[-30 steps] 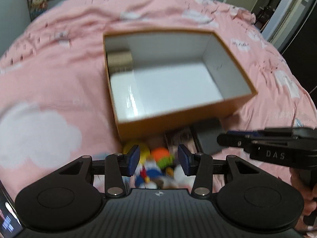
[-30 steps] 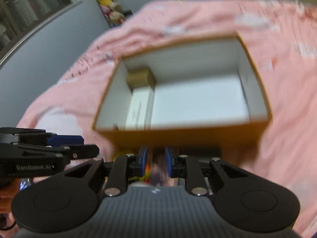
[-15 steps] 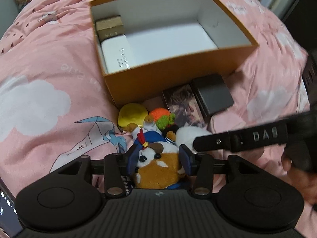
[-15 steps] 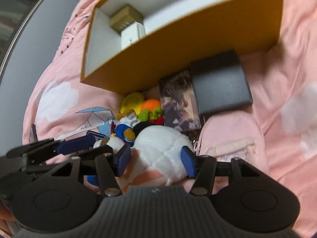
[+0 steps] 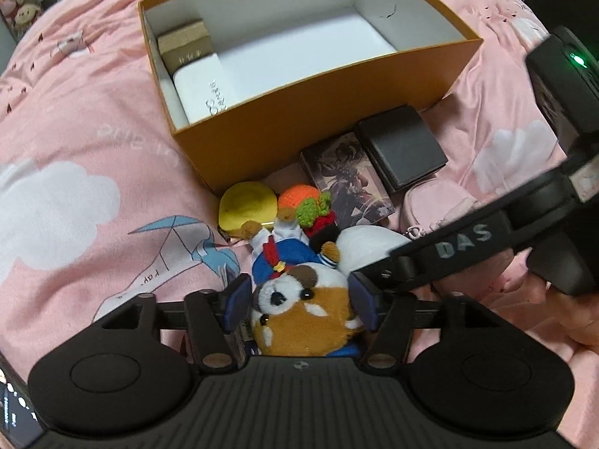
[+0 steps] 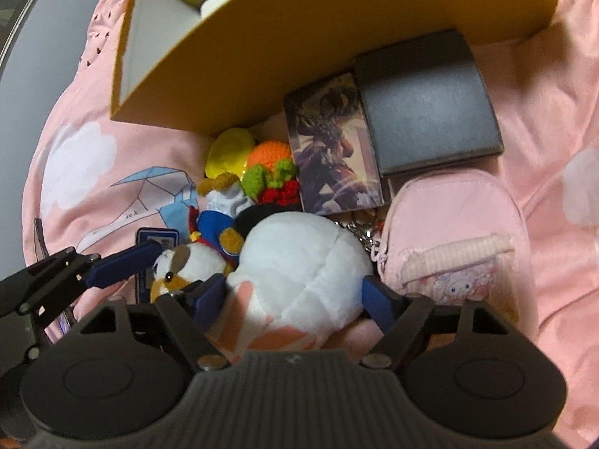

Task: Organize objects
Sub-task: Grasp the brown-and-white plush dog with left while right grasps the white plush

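Left tool [image 5: 299, 307] opening, straddles the red-panda plush [image 5: 303, 318] without pressing it; right tool [image 6: 295, 299] opening around the white plush [image 6: 299, 280]. Orange box [image 5: 322, 119] at 12 o'clock on the bed.

The right tool [image 6: 290, 301] straddles a white plush [image 6: 299, 262], jaws opening around it. Beside it lie a pink mini backpack [image 6: 456, 239], a picture card [image 6: 333, 146], a black case [image 6: 426, 108] and an orange box [image 6: 299, 48].

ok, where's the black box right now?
On the bedspread, the black box touches the orange box's front wall, right of the illustrated card, above the pink pouch.
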Tool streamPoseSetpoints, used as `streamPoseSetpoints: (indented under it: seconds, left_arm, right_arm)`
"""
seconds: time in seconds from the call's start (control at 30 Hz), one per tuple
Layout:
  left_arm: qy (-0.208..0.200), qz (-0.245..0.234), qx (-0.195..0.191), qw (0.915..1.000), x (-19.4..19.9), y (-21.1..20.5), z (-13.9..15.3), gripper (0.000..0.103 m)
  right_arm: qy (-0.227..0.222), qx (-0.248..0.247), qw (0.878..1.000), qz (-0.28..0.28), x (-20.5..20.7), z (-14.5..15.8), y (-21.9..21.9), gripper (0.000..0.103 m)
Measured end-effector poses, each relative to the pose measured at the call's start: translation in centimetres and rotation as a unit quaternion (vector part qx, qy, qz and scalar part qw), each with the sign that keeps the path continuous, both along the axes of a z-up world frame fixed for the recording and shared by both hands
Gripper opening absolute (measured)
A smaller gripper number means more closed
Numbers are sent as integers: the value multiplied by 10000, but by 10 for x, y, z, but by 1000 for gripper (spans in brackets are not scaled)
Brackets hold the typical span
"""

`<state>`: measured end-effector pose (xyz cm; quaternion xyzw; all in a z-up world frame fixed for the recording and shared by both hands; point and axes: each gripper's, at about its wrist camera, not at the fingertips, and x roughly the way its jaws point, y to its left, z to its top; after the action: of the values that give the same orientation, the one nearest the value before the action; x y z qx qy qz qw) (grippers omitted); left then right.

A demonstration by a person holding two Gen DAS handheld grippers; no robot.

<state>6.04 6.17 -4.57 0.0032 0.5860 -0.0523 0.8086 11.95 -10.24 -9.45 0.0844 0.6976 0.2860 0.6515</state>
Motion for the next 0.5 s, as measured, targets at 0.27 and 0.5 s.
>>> streamPoseSetpoints:
  seconds: [0.27, 0.5]
  left_arm:
    - [162, -170, -42, 9997, 1, -1, -7, 76]
    - [274, -335, -14, 9991, -4, -2, -13, 76]
  right_arm:
    - [257, 167, 9995, -68, 0, -7, -12, 73]
    - [305, 193, 9993, 55, -4, -7, -13, 74]
